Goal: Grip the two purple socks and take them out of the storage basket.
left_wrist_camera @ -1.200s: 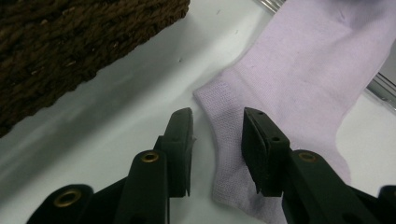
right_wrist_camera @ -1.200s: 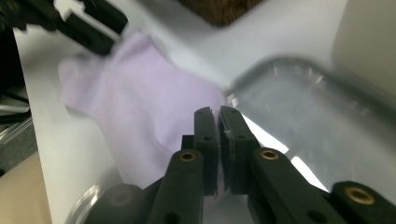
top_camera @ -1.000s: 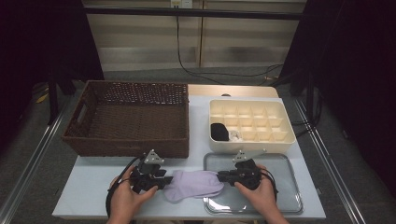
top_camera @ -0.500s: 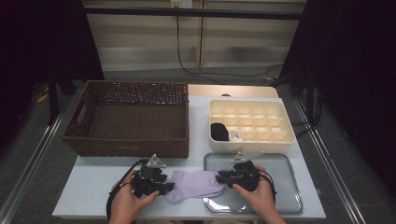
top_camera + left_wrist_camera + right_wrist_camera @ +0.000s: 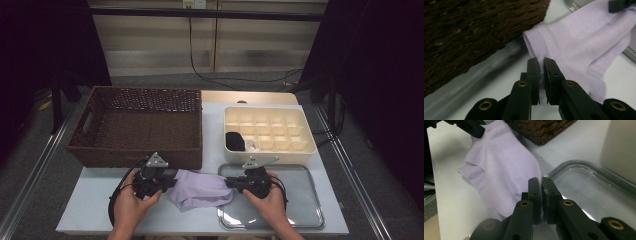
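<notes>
The soft, light lilac sock [image 5: 200, 189] is pinched at opposite edges by the left claw [image 5: 542, 65] and right claw [image 5: 541, 184], best held by its hems.

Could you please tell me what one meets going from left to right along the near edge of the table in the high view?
Left hand-held gripper → lilac sock → right hand-held gripper → clear tray.

Lilac sock [image 5: 200, 189] — plain; dark brown wicker basket [image 5: 140, 125]; cream organiser [image 5: 267, 132].
</notes>
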Demonstrator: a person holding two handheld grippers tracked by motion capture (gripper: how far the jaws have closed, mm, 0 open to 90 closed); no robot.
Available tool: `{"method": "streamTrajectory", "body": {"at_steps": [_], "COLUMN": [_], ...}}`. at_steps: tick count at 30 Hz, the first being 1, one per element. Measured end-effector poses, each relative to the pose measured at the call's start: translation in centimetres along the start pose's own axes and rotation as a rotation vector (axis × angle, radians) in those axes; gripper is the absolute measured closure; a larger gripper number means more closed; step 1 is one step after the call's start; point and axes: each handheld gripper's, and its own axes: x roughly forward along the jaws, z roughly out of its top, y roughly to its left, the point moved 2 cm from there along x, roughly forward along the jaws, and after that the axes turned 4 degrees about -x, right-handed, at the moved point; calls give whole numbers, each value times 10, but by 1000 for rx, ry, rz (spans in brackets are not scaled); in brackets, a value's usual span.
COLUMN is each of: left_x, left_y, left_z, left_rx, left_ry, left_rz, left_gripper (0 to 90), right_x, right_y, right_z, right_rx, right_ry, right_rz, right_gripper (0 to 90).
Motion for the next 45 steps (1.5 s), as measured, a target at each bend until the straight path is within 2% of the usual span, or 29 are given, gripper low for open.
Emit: {"method": "streamTrajectory", "body": {"at_steps": [2, 4, 5, 8, 11, 14, 16, 18, 19, 21, 22, 24, 25, 26, 28, 29, 30, 36, 42, 45], "left_x": [1, -1, -2, -7, -5, 3, 9, 13, 15, 18, 20, 22, 22, 22, 23, 23, 23, 21, 2, -8], "left_y": [1, 0, 0, -8, -14, -16, -16, -16, -16, -17, -18, -22, -24, -26, -34, -36, -38, -39, -21, -10], "left_z": [-3, -3, -3, 1, 2, 0, -2, -4, -5, -7, -8, -8, -9, -9, -10, -10, -10, -6, 3, 4], "left_rx": [-5, -19, -30, -30, -45, -39, -37, -19, -39, -34, -35, -19, 13, 36, 71, 68, 69, 58, 12, -6], "left_ry": [18, 8, 4, 2, 20, 48, 69, 105, 98, 103, 118, 106, 107, 108, 115, 129, 128, 129, 51, 40], "left_rz": [-17, -28, -53, -91, -132, -124, -101, -112, -110, -101, -110, -95, -72, -60, -21, -47, -38, -24, -10, 3], "left_gripper": [829, 829, 828, 821, 804, 767, 677, 619, 590, 535, 531, 537, 562, 631, 660, 719, 780, 823, 831, 831], "right_x": [3, 1, -1, -12, -21, -23, -23, -23, -23, -22, -21, -19, -19, -19, -19, -19, -19, -18, -15, -9], "right_y": [4, 7, 7, 5, 4, 3, 3, 1, 0, 0, 0, 1, 1, 0, 1, 1, 1, 2, 2, 4], "right_z": [0, 1, 1, 1, -3, -11, -16, -19, -19, -19, -20, -21, -21, -21, -21, -21, -20, -19, -11, -3], "right_rx": [-15, -31, -31, -19, -15, -10, -7, -4, -5, -4, -6, -11, -9, -9, -11, -11, -15, -24, -17, -18], "right_ry": [21, 25, 24, 10, 21, 60, 84, 97, 98, 101, 105, 116, 113, 114, 115, 112, 115, 107, 60, 42], "right_rz": [-2, -6, -7, 4, 13, 22, 18, 19, 17, 21, 18, 13, 14, 13, 8, 11, 8, 7, 19, 25], "right_gripper": [860, 862, 862, 863, 863, 862, 862, 862, 862, 862, 862, 861, 862, 862, 862, 861, 862, 864, 869, 869]}}
